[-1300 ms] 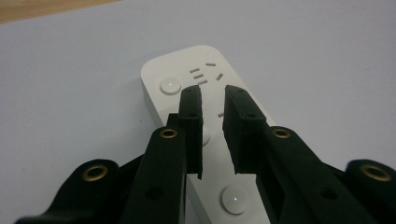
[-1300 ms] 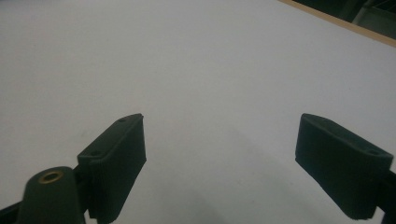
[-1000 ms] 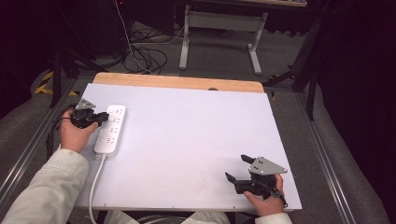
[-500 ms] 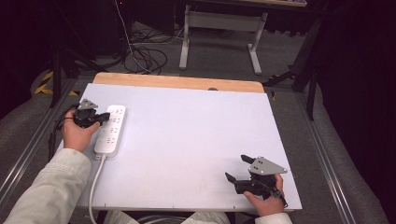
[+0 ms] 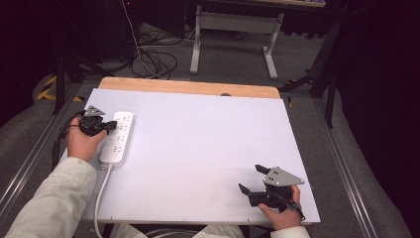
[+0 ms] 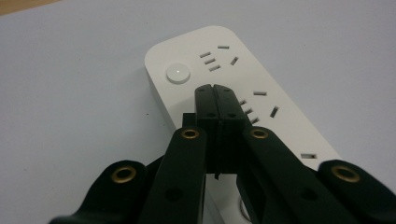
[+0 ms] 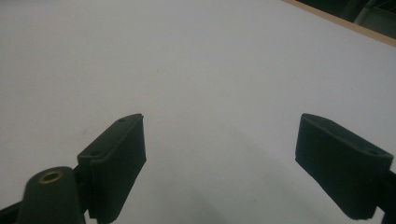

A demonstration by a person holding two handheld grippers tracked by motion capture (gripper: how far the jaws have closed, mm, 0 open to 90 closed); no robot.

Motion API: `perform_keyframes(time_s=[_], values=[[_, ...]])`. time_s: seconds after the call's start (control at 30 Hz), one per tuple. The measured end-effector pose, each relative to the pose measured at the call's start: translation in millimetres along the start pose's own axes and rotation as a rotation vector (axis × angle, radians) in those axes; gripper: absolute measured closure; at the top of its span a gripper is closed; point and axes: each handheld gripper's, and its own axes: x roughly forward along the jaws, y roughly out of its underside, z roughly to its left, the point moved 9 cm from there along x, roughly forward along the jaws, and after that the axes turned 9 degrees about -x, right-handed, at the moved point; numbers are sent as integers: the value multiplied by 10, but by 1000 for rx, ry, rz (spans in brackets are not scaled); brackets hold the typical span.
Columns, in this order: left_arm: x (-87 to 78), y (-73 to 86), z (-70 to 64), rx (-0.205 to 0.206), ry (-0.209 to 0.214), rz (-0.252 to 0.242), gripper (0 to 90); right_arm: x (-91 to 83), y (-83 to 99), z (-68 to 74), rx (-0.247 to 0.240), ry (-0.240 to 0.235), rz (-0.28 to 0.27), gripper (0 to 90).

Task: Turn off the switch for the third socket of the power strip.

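the left gripper [image 6: 216, 100] hovers pressed together over the white plastic power strip [image 6: 261, 100], its round button [image 6: 179, 73] just ahead. the right gripper [image 7: 219, 154] rests spread on the white tabletop [image 7: 196, 60].

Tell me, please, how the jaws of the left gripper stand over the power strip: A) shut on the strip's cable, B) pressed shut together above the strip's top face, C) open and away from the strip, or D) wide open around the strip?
B: in the left gripper view the left gripper has its jaws pressed together, nothing between them, just short of the round button on the white power strip.
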Motion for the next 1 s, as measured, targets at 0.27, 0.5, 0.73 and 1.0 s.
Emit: perform_keyframes(time_s=[0.27,0.5,0.73,1.0], values=[[3,10,-2,10,-12,0,900,3,-1,6,-1,-4,1,162],[7,14,-49,-5,-3,9,900,6,4,16,2,-9,6,162],[9,10,-56,-8,-30,15,900,5,5,20,0,-10,7,162],[10,14,-64,-18,-47,15,900,3,-1,24,-4,-13,2,162]])
